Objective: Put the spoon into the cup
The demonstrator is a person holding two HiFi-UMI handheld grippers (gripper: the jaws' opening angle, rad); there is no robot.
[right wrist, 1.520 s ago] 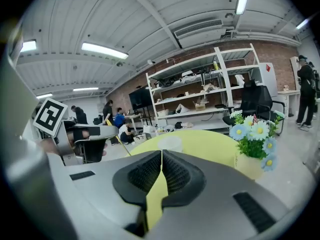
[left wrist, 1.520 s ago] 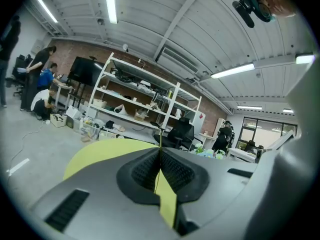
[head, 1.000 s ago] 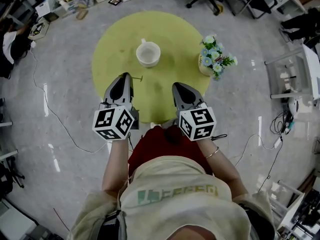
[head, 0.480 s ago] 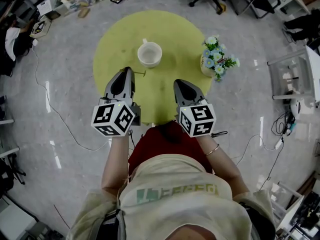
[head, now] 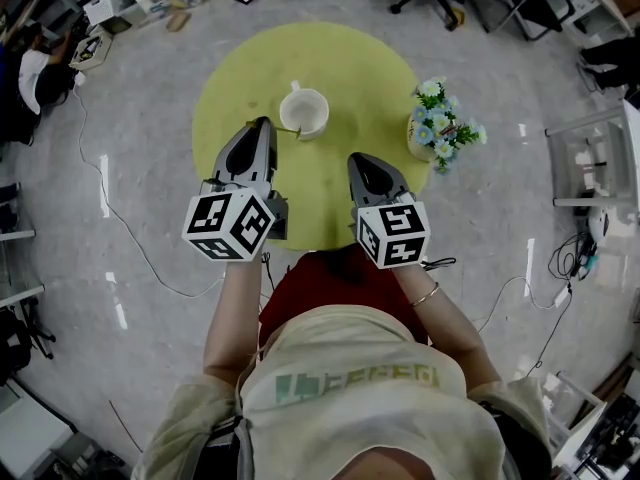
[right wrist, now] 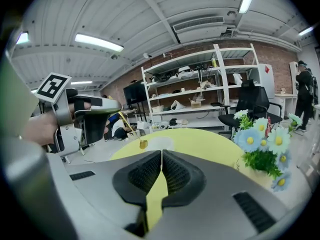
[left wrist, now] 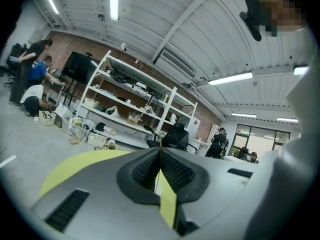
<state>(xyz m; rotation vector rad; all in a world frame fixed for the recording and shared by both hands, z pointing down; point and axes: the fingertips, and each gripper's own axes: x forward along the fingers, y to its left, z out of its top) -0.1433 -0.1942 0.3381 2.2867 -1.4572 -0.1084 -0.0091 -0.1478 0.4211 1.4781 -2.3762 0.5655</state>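
Transfer step in hand: the spoon (head: 287, 131) is clamped by its handle in the left claw (head: 264, 125), with its bowl end held at the near-left rim of the cup (head: 305, 113) on the table (head: 350, 63). The right claw (head: 359, 161) is shut and empty. Next, likely: the spoon is to be carried over the rim, lowered in and released.

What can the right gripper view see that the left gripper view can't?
Only the right gripper view: the left gripper holding out the gold spoon, and the blue and white flowers. Only the left gripper view: the spoon's thin handle poking up between its own shut jaws, and big glass windows far off. Both: the round yellow table, the white shelves and the brick wall.
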